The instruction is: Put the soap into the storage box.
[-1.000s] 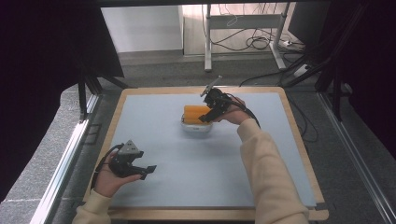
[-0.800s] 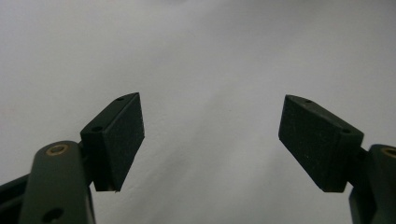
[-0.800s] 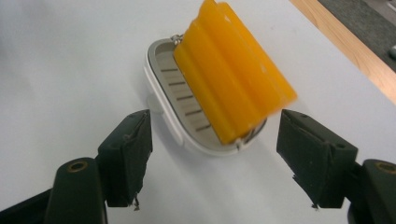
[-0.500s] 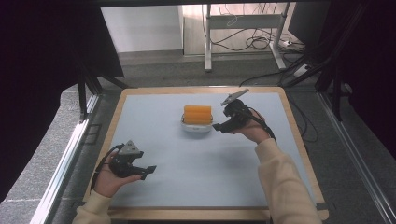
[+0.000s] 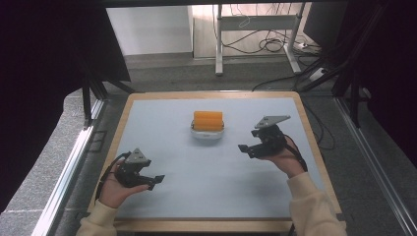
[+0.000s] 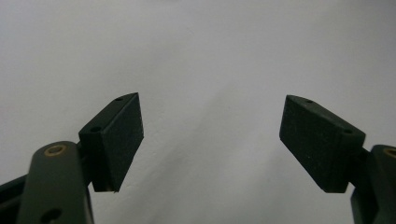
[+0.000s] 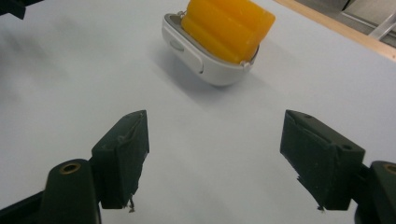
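Observation:
An orange ridged block (image 5: 208,119) stands in a small white dish (image 5: 207,134) on the far middle of the pale blue table. My right gripper (image 5: 247,150) is held to the right of the dish and apart from it. Its jaws have just been opening and stand open with nothing between them. In the right gripper view the gripper (image 7: 217,154) looks toward the block (image 7: 226,25) and dish (image 7: 196,60) farther off. My left gripper (image 5: 156,182) rests at the near left, open. In the left gripper view the gripper (image 6: 210,140) has bare table between its pads.
A wooden border (image 5: 211,94) frames the table. A metal rail (image 5: 74,157) runs along the left side. Desk legs and cables (image 5: 255,44) lie on the floor beyond the far edge. Dark screens stand at both sides.
My right gripper has drawn away from the orange block, moving right and toward the person. The block stays in the dish. The left hand has not moved.

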Action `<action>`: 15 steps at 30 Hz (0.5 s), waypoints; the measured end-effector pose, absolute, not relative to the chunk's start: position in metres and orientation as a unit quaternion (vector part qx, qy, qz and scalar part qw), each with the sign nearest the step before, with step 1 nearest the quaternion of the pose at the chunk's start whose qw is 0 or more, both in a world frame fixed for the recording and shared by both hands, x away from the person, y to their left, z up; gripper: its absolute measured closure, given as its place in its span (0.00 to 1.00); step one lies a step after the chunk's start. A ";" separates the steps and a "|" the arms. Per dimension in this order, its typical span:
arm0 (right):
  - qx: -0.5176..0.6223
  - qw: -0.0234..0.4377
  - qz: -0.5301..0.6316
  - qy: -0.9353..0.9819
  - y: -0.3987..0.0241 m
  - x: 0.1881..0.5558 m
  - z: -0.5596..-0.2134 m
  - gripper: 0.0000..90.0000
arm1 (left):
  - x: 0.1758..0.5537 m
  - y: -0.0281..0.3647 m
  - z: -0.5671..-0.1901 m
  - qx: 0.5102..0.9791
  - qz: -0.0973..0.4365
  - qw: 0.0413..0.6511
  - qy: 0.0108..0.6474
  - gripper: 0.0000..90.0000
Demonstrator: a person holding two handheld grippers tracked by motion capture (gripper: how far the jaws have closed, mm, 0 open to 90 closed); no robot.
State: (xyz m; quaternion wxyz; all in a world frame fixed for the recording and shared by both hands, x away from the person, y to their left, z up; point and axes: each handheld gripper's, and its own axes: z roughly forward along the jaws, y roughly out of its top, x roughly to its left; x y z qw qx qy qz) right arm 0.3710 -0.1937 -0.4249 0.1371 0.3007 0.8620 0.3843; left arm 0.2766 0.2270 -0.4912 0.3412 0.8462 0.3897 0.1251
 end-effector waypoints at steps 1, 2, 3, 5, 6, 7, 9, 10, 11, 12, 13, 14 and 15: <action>0.303 0.138 0.387 0.860 -0.198 0.367 -0.428 0.27 | 0.276 0.227 -0.491 0.845 0.125 0.343 0.390 0.24; 0.311 0.139 0.387 0.857 -0.206 0.359 -0.433 0.27 | 0.277 0.227 -0.491 0.846 0.125 0.342 0.390 0.24; 0.314 0.140 0.389 0.855 -0.209 0.356 -0.436 0.27 | 0.277 0.227 -0.491 0.846 0.125 0.341 0.390 0.24; 0.326 0.140 0.392 0.849 -0.218 0.349 -0.442 0.27 | 0.277 0.227 -0.491 0.846 0.125 0.342 0.390 0.24; 0.330 0.138 0.393 0.847 -0.221 0.347 -0.445 0.27 | 0.277 0.227 -0.491 0.846 0.125 0.342 0.390 0.24; 0.333 0.137 0.394 0.846 -0.224 0.345 -0.448 0.27 | 0.277 0.227 -0.491 0.846 0.125 0.342 0.390 0.24; 0.337 0.137 0.389 0.846 -0.228 0.342 -0.452 0.27 | 0.277 0.227 -0.491 0.846 0.125 0.343 0.389 0.24; 0.340 0.136 0.389 0.845 -0.229 0.341 -0.453 0.27 | 0.276 0.227 -0.491 0.846 0.125 0.343 0.389 0.24; 0.340 0.138 0.390 0.844 -0.230 0.340 -0.453 0.27 | 0.276 0.227 -0.490 0.846 0.125 0.344 0.389 0.24; 0.341 0.140 0.392 0.843 -0.230 0.340 -0.453 0.27 | 0.276 0.227 -0.490 0.845 0.126 0.344 0.389 0.24; 0.341 0.142 0.393 0.842 -0.230 0.339 -0.453 0.27 | 0.276 0.227 -0.490 0.845 0.126 0.344 0.389 0.24; 0.340 0.145 0.394 0.841 -0.229 0.339 -0.452 0.27 | 0.276 0.228 -0.490 0.845 0.126 0.345 0.389 0.24; 0.340 0.145 0.394 0.841 -0.229 0.339 -0.452 0.27 | 0.276 0.228 -0.490 0.845 0.126 0.345 0.389 0.24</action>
